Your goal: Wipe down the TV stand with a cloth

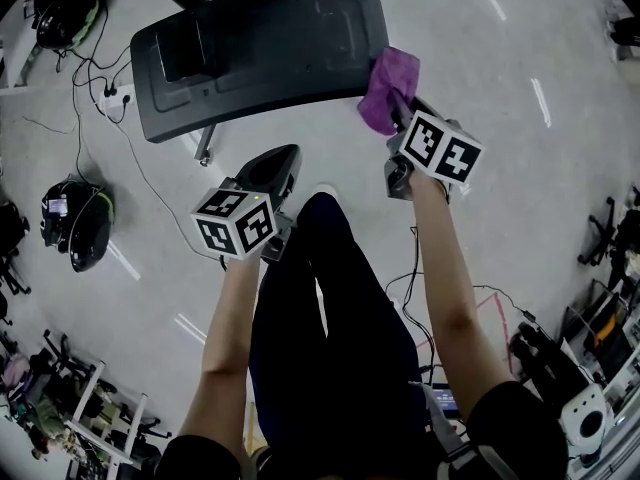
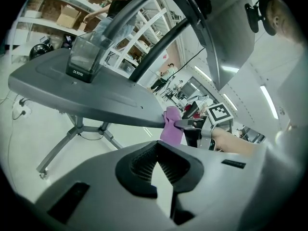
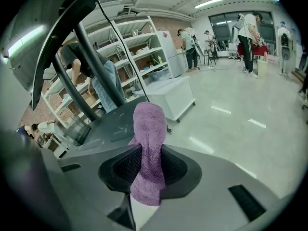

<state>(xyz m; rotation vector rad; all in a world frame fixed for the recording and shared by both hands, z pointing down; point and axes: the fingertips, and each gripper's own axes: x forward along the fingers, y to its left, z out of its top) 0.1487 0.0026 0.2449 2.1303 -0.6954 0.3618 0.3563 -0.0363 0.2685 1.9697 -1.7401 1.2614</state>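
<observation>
The TV stand's dark grey base plate (image 1: 260,48) lies ahead of me, with its black poles rising from the back. My right gripper (image 1: 400,118) is shut on a purple cloth (image 1: 388,88), which touches the plate's near right corner. In the right gripper view the cloth (image 3: 149,148) stands up between the jaws of that gripper (image 3: 150,165), in front of the plate (image 3: 110,124). My left gripper (image 1: 282,163) hovers lower and left of it, short of the plate's front edge. In its own view the left gripper (image 2: 158,150) is shut with nothing in it, facing the plate (image 2: 96,93) and the cloth (image 2: 171,126).
A dark clear-sided box (image 2: 86,57) sits on the plate's left part. The stand rests on metal legs (image 2: 77,129). Cables and a power strip (image 1: 110,93) lie on the floor at left, near a black helmet-like object (image 1: 75,223). A white cabinet (image 3: 171,97), shelving and people are behind.
</observation>
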